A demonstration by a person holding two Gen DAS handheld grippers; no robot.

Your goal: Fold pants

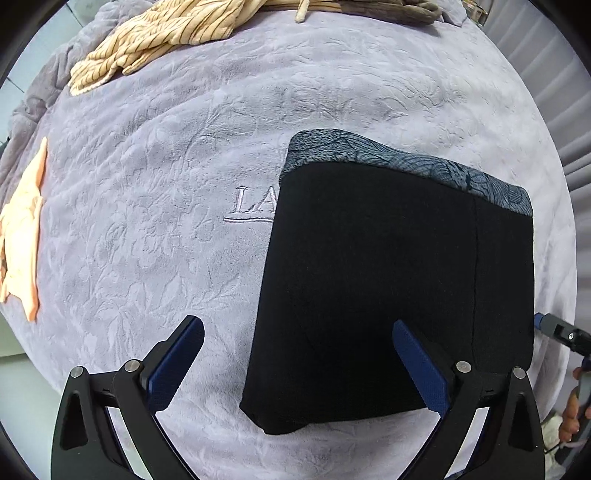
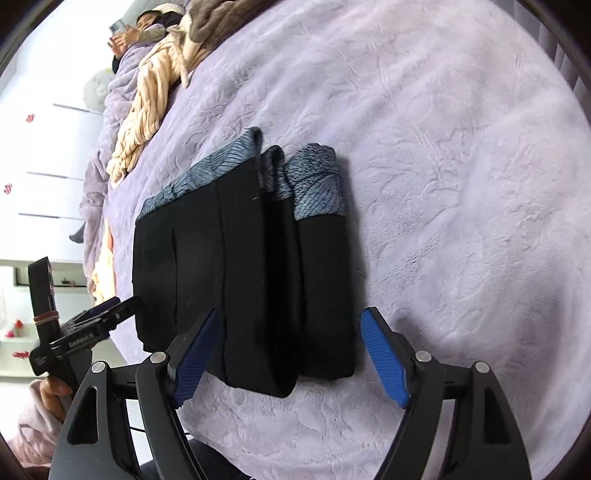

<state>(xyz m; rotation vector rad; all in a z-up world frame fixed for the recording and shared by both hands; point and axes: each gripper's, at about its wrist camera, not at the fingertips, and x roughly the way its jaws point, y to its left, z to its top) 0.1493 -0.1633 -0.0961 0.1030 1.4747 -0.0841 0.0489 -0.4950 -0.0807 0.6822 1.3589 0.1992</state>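
Note:
The black pants (image 1: 388, 280) with a blue patterned waistband (image 1: 406, 162) lie folded into a compact stack on the lilac bedspread (image 1: 184, 166). In the right wrist view the pants (image 2: 255, 280) show several folded layers, with the waistband (image 2: 314, 181) at the far end. My left gripper (image 1: 299, 332) is open and empty, hovering over the near left edge of the stack. My right gripper (image 2: 288, 325) is open and empty, straddling the near end of the stack. The left gripper also shows in the right wrist view (image 2: 107, 314), beside the pants' left edge.
A striped beige garment (image 1: 159, 40) and brown fabric (image 1: 388, 13) lie bunched at the bed's far edge. An orange cloth (image 1: 22, 236) lies at the left. A person (image 2: 144, 26) lies at the bed's head. Curtains (image 1: 554, 92) hang to the right.

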